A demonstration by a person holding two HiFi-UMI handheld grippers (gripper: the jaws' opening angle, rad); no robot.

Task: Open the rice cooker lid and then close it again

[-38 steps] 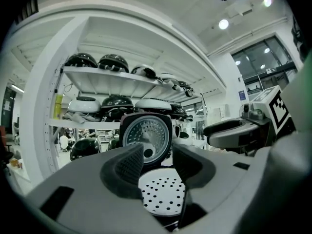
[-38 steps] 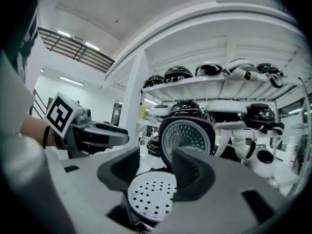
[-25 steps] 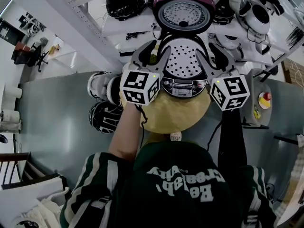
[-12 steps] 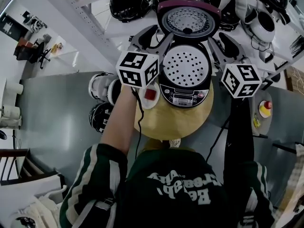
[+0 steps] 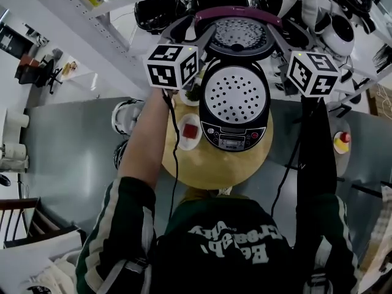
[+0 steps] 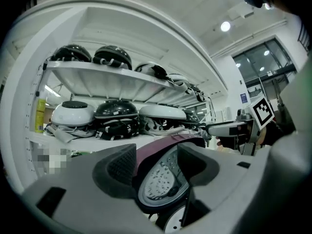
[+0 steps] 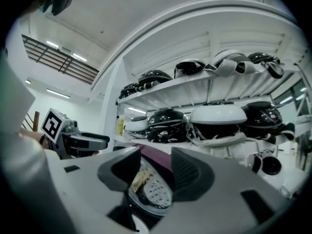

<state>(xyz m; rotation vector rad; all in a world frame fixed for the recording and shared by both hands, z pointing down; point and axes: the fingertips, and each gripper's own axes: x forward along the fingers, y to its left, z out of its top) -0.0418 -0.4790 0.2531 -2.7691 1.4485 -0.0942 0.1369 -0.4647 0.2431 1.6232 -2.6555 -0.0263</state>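
Observation:
The rice cooker (image 5: 236,100) stands on a round wooden table (image 5: 214,167), its perforated inner plate showing. Its maroon-rimmed lid (image 5: 239,32) is raised at the back. My left gripper (image 5: 197,29) is at the lid's left edge and my right gripper (image 5: 283,32) at its right edge. In the left gripper view the lid's rim (image 6: 156,152) stands between the jaws of the left gripper (image 6: 156,165), which are opening. In the right gripper view the lid (image 7: 148,189) stands between the opening jaws of the right gripper (image 7: 155,172). No pad visibly presses on it.
A small white dish (image 5: 190,130) with something red sits on the table left of the cooker. White shelves (image 6: 117,84) behind hold several black and white cookers. More appliances (image 5: 125,115) stand on the floor at left. A yellow disc with a red knob (image 5: 341,141) is at right.
Both grippers have moved away from me and upward, from beside the cooker's body to the two sides of the raised lid. The lid now looks more foreshortened.

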